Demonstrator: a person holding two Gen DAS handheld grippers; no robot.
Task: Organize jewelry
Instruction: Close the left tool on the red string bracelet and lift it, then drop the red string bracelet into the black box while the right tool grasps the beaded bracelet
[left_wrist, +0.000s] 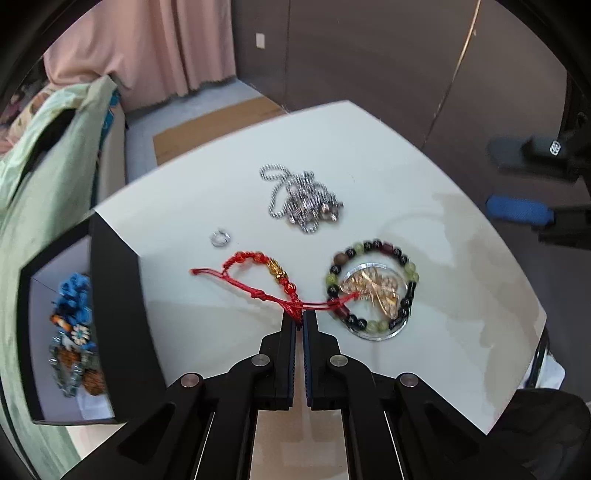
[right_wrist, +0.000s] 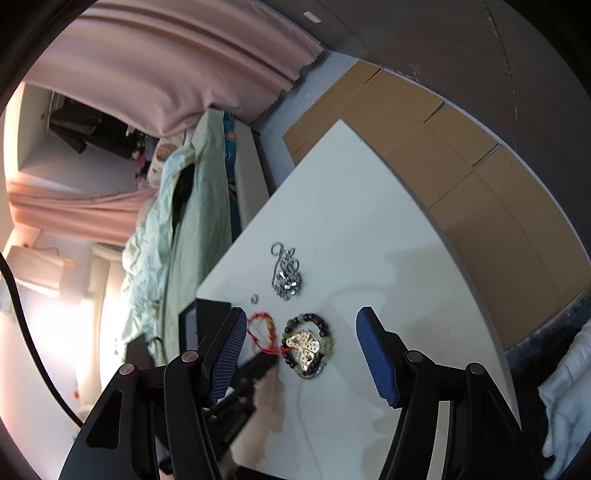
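My left gripper (left_wrist: 299, 318) is shut on the red cord bracelet (left_wrist: 258, 275), pinching its knotted end low over the white table (left_wrist: 369, 147). The bracelet has a gold charm and its cord trails left and right. A dark bead bracelet (left_wrist: 373, 284) lies to its right around a gold ornament on a clear disc (left_wrist: 376, 290). A silver chain (left_wrist: 303, 199) and a small silver ring (left_wrist: 219, 238) lie farther back. My right gripper (right_wrist: 301, 350) is open and empty above the bead bracelet (right_wrist: 308, 345); the red bracelet (right_wrist: 262, 332) shows beside its left finger.
A black box (left_wrist: 110, 295) with a white interior stands at the table's left edge and holds several colourful pieces. Green bedding (left_wrist: 44, 177) lies left of it. Cardboard (right_wrist: 461, 166) covers the floor beyond the table. The right gripper's blue pad (left_wrist: 517, 210) shows at the right.
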